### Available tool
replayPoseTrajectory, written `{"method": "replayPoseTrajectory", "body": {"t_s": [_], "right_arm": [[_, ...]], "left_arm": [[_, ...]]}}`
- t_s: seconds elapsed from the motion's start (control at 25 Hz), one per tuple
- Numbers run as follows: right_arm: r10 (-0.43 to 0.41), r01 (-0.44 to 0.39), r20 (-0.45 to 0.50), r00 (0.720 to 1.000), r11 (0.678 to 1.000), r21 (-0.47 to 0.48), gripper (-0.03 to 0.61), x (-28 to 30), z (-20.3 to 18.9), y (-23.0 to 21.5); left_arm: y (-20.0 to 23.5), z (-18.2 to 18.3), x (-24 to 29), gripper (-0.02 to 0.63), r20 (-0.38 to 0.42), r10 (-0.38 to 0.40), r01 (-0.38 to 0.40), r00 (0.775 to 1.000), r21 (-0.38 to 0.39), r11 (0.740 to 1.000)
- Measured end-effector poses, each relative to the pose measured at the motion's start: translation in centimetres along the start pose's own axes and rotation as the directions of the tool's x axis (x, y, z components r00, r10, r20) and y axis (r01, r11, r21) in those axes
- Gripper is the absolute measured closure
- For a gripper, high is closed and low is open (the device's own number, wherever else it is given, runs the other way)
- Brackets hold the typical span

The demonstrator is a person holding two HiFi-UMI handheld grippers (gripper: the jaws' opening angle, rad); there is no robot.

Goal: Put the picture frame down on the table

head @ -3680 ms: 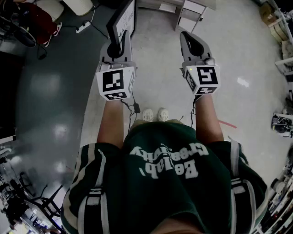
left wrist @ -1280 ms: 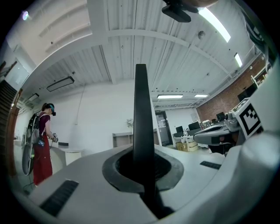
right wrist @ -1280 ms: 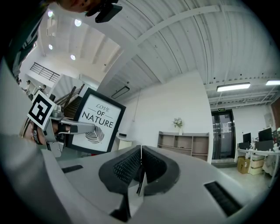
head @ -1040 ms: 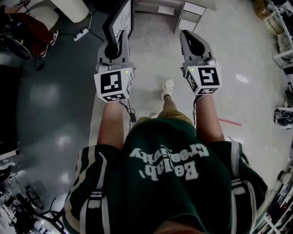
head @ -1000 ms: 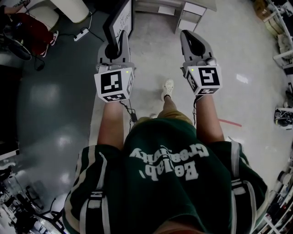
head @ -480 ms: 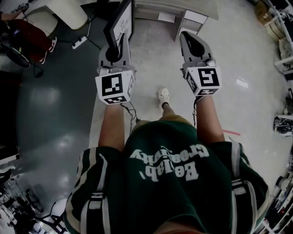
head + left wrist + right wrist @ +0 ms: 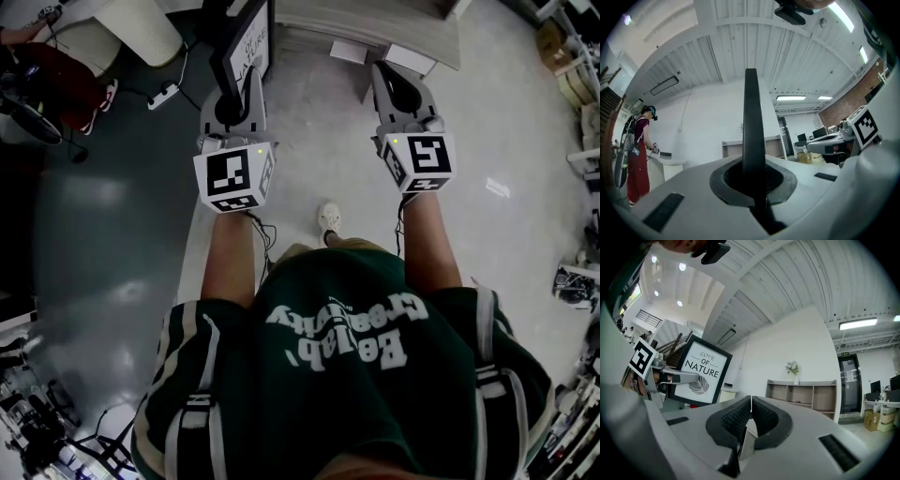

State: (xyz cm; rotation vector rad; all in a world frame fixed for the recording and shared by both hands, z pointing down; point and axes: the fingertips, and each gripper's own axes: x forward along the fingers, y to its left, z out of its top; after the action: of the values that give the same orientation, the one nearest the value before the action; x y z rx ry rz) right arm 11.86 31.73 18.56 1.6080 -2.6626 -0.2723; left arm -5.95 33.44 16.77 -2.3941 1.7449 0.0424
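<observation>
My left claw (image 7: 236, 94) is clamped on the bottom edge of the picture frame (image 7: 251, 42). The frame stands upright in the air, clear of the floor (image 7: 309, 141). Its print reads "LOVE OF NATURE". My right claw (image 7: 401, 82) is fully closed, pads together, holding nothing. A shelf unit (image 7: 801, 392) stands ahead.

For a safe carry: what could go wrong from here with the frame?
1. The left gripper pinches the frame by one thin edge only; it could swing or slip.
2. The right gripper is shut and empty, so nothing would catch it.
3. The table is close ahead; the frame could knock its edge.
</observation>
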Motion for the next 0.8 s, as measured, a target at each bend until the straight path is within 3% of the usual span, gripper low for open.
{"method": "replayPoseTrajectory", "body": {"t_s": [0.4,0.8], "right_arm": [[0.046,-0.046,0.005,0.999,0.999,0.015,0.543,8.5,-2.4,-7.0],[0.043,-0.044,0.018,0.999,0.999,0.03,0.543,11.9,-3.0,-12.1]], "left_arm": [[0.1,-1.4,11.1,0.588,-0.006,0.022,-0.022,1.0,0.018,1.0],[-1.2,-1.5,17.2,0.588,-0.008,0.016,-0.016,1.0,0.023,1.0]]}}
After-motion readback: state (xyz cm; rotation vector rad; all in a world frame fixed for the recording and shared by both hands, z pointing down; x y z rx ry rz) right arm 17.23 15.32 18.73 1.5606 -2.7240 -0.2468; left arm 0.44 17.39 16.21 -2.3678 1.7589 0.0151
